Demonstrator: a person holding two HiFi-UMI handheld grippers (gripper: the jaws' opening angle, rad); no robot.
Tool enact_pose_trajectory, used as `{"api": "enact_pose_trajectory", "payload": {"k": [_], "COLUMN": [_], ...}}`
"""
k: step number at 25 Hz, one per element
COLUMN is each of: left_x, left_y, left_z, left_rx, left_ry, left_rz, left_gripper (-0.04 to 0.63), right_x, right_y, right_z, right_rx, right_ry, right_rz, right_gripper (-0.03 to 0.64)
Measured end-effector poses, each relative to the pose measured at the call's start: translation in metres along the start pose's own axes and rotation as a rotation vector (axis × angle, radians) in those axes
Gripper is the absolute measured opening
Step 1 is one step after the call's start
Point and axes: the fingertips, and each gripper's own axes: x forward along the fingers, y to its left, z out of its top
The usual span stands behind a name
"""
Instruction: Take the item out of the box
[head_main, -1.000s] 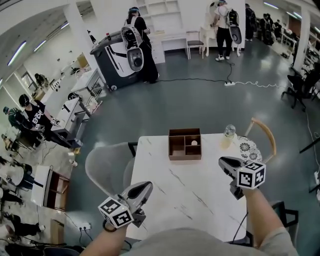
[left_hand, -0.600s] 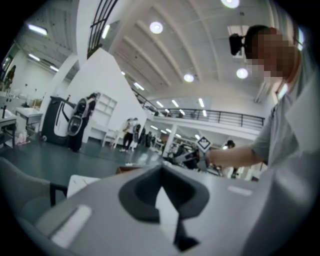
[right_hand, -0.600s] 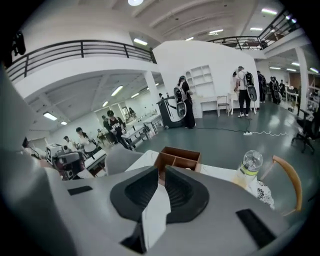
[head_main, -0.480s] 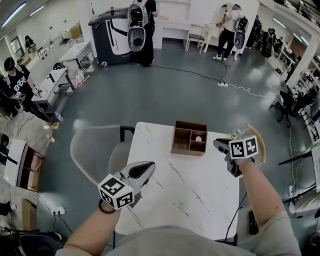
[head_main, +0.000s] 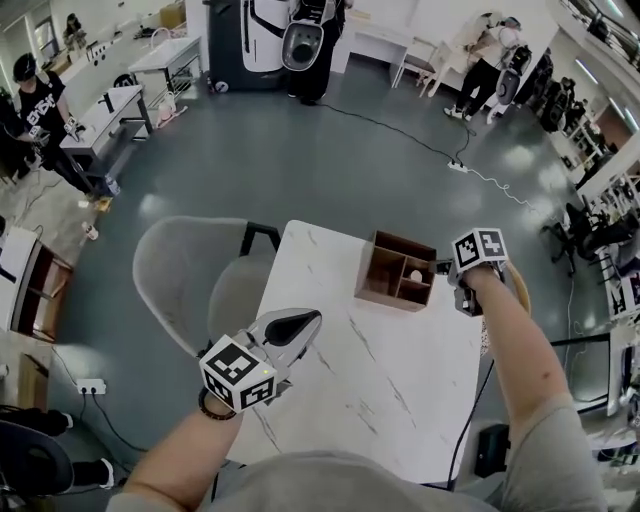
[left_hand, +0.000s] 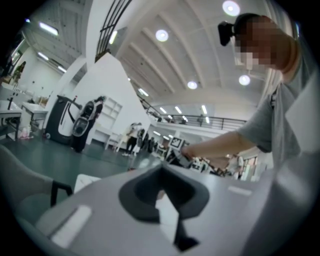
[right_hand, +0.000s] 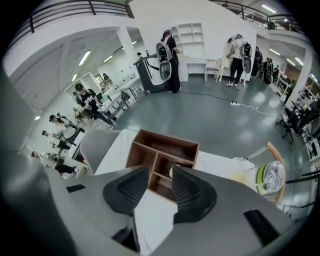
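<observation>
Having just opened, empty right gripper (right_hand: 160, 174) points down at white item (head_main: 416, 274) in box (right_hand: 165, 142).

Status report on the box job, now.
Right tool open, jaws just opened, empty, angled down over box. Left tool shut, by table edge. White item in box compartment, untouched. Nothing blocking.

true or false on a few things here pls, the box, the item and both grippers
1. A small white item lies in the box. True.
2. The right hand-held gripper grips the item. False: its jaws have just been opening and stand apart above the box, clamping nothing.
3. The left hand-held gripper is shut. True.
4. The box sits on the floor. False: it sits on the table.
</observation>
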Motion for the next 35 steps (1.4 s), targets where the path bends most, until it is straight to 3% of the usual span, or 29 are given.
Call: {"api": "enact_pose_trajectory", "payload": {"k": [8,22,35], "left_x": [-0.006,-0.013,-0.013], "left_y": [0.022,0.042,0.052], "left_z": [-0.011,-0.031,-0.044], "left_rx": [-0.032,-0.076,-0.118], "left_ry": [-0.028,-0.037,-0.038], "left_rz": [0.013,0.013,0.019], "left_gripper": [0.002,0.002,0.002], "right_x": [0.050,0.088,0.102], "right_y": [-0.012,-0.034,-0.040], "right_z": [-0.010,-0.025,-0.034], "right_rx": [0.055,0.164,0.174], "right_ry": [0.159,0.288,0.347], "right_rz": [-0.086,-0.239,-0.300], "right_gripper": [0.177,0.222,0.166]}}
